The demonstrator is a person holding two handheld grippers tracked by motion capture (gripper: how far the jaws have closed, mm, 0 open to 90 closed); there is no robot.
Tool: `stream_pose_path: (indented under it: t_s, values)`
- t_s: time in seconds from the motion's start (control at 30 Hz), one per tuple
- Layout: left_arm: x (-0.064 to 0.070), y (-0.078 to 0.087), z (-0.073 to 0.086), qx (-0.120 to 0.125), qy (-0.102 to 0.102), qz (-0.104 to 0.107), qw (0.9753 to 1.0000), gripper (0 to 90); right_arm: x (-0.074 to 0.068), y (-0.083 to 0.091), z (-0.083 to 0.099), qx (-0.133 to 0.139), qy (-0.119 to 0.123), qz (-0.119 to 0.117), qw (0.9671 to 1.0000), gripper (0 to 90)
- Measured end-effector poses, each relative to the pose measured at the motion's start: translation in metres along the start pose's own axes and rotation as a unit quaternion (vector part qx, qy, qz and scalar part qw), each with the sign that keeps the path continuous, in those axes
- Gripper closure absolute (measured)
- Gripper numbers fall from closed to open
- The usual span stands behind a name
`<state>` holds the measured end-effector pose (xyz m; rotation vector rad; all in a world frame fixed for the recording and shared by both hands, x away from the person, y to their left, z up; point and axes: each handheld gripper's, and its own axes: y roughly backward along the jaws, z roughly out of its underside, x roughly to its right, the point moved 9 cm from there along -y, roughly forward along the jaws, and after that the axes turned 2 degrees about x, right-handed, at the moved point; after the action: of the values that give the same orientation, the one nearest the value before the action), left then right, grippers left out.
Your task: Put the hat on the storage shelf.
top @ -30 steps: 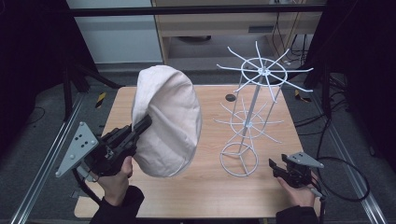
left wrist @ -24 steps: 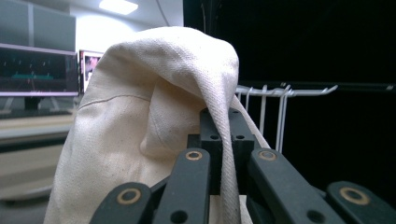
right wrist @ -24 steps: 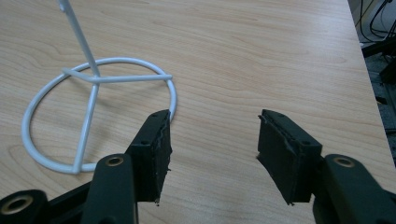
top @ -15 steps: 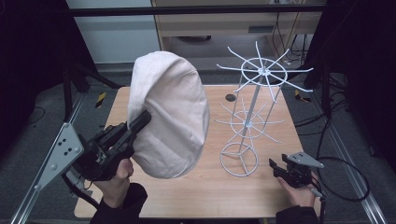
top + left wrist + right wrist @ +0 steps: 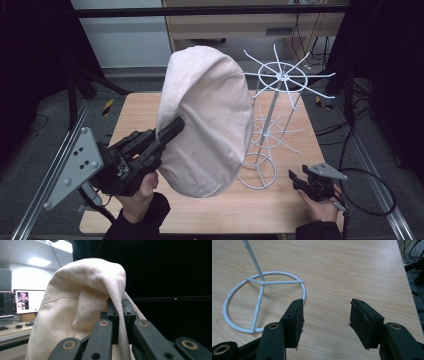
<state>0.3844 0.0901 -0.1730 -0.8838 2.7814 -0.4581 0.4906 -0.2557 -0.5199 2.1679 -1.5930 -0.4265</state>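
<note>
The jaws of the left gripper (image 5: 167, 131) pinched the cream cap (image 5: 210, 115) aloft, left of the white wire stand (image 5: 272, 120), its crown toward the top spokes, while the right gripper (image 5: 298, 180) sat gaping near the desk's (image 5: 135, 112) front right corner.

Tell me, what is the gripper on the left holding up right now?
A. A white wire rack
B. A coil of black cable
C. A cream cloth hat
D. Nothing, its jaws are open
C: the left gripper has its jaws shut on a fold of the cream cloth hat, lifted above the table, while the white wire rack stands untouched beside it.
</note>
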Motion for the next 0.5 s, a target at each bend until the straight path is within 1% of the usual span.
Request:
stream_pose_path:
  t_s: [0.17, 0.27, 0.33, 0.37, 0.4, 0.5]
  values:
    - [0.013, -0.015, -0.003, -0.005, -0.009, 0.017, 0.9998, 88.4, 0.001, 0.000, -0.001, 0.003, 0.006, 0.001, 1.0000, 44.6]
    - [0.019, -0.025, -0.002, -0.013, -0.016, 0.025, 0.9995, 88.4, 0.000, 0.000, 0.000, 0.001, 0.002, -0.001, 1.0000, 44.6]
    - [0.019, -0.033, 0.006, -0.028, -0.018, 0.025, 0.9991, 88.4, 0.000, 0.000, 0.000, 0.001, 0.002, -0.001, 1.0000, 44.6]
    - [0.019, -0.035, 0.009, -0.033, -0.015, 0.026, 0.9990, 88.4, 0.001, 0.000, -0.001, 0.003, 0.005, 0.001, 1.0000, 44.6]
    - [0.018, -0.037, 0.012, -0.036, -0.011, 0.027, 0.9989, 88.4, 0.001, 0.000, -0.001, 0.003, 0.003, 0.000, 1.0000, 44.6]
    - [0.014, -0.039, 0.026, -0.052, -0.004, 0.027, 0.9983, 88.4, 0.002, 0.000, -0.001, 0.003, 0.003, 0.001, 1.0000, 44.6]
